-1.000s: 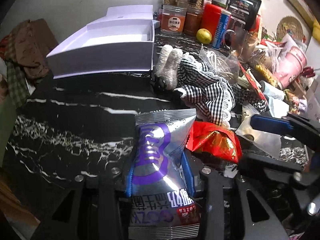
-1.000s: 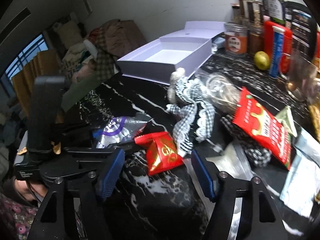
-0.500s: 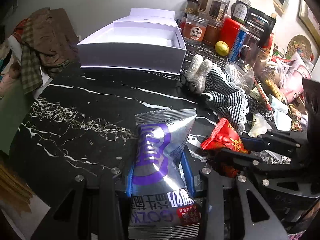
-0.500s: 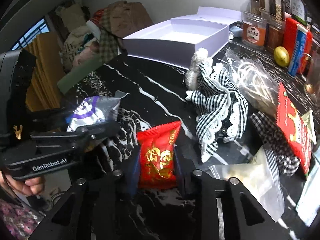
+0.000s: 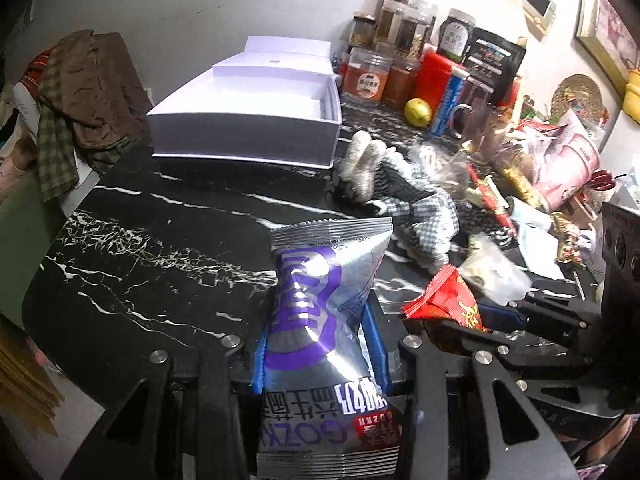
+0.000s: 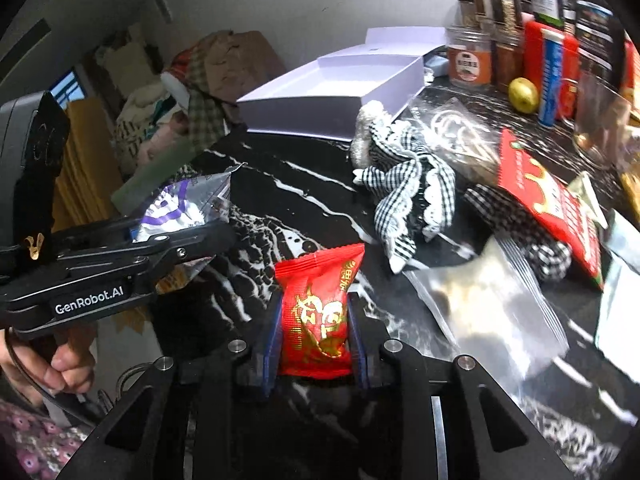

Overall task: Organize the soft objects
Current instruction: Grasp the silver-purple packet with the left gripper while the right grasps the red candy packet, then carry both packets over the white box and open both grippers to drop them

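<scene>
Nearest, left gripper [image 5: 320, 344] clamped on silver-purple snack packet [image 5: 316, 320]; right gripper [image 6: 314, 344] clamped on red snack packet [image 6: 320, 312], above black marble table [image 5: 160, 240]. Beyond, checkered cloth [image 6: 404, 184]. Farther, open white box [image 5: 248, 120], jars [image 5: 384, 56], grey wall [image 5: 200, 8].

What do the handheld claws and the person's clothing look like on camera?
Both claws are black, angular frames with silver bolts and blue pads. The left claw carries white "GenRobot.AI" lettering and a dark cable under its grip. The person wears a purple floral sleeve.
</scene>
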The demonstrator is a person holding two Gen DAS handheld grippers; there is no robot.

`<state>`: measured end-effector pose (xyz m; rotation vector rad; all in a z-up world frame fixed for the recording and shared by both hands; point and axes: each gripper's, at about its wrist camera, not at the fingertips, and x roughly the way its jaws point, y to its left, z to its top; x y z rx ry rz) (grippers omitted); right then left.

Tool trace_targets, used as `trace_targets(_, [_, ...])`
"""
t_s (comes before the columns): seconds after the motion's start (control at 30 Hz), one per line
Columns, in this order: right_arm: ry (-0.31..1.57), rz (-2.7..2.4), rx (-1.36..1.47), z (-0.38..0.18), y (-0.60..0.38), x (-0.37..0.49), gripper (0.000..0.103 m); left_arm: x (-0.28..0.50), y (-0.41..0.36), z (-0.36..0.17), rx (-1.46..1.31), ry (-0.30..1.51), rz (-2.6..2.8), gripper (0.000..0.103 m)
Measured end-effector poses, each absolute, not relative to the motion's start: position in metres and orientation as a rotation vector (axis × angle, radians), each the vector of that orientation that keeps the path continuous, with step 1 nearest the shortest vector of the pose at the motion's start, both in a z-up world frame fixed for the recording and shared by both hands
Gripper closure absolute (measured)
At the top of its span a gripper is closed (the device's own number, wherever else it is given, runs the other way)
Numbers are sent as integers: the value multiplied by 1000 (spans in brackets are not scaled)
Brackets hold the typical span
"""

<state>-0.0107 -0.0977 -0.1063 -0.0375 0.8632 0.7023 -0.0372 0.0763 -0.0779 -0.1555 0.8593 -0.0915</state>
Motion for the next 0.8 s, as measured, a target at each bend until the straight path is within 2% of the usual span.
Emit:
trace_targets(0.4, [756, 698, 6, -70, -111, -35, 74, -54, 58, -47, -138, 765, -143, 64])
trace_targets(0.8, [635, 716, -9, -19, -112, -18, 74, -37, 50, 11, -67, 627, -160, 64])
